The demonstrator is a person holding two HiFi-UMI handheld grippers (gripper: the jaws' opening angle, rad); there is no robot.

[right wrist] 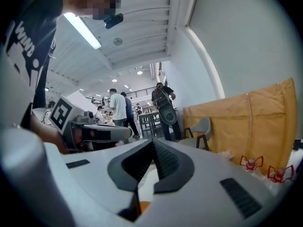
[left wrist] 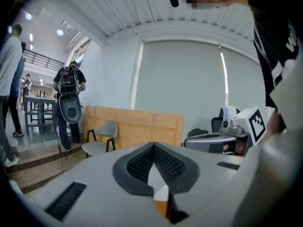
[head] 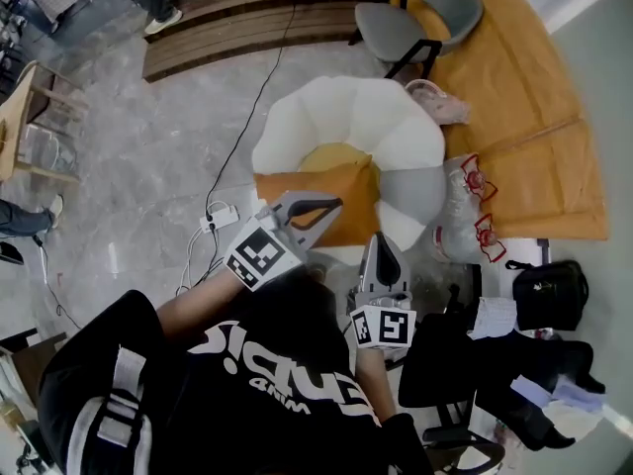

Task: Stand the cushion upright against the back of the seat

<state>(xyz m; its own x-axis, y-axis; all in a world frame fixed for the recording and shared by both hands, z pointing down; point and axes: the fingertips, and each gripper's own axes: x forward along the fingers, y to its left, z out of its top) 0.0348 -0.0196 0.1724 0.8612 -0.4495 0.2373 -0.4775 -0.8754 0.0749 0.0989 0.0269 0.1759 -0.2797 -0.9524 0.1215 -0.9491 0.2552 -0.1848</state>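
Mustard-orange cushion [head: 358, 206] lies flat across the front of the white petal-backed seat [head: 326, 107], not yet raised. I judge the task to be at the approach step, with nothing gripped.

My left gripper [head: 332, 206] hangs over the cushion's near half. In its own view the ribbed pads [left wrist: 137, 167] meet at the tips with nothing caught between them; only a sliver of orange and white shows through below. My right gripper [head: 384, 245] sits just off the cushion's near right corner, its jaws likewise pressed together and empty.

Next move, in my assessment: both claws must spread, drop to the cushion's near edge and pinch it at two places well apart, so the fabric lifts evenly. That edge would then swing up and away until the cushion stands against the curved backrest.

Edges and clearance:
- **Near edge:** it overhangs or lines up with the seat front; I cannot tell which.
- **Backrest:** its petals curve round on both sides, so the cushion should go in square.
- **Right side:** clear plastic bags [head: 465, 201] stand just beside the seat, leaving little room there.
- **Left side:** a power strip [head: 220, 216] and its cable lie on the grey floor [head: 148, 137], near the seat but off the likely working path.
- **Above the seat:** open room looks ample.
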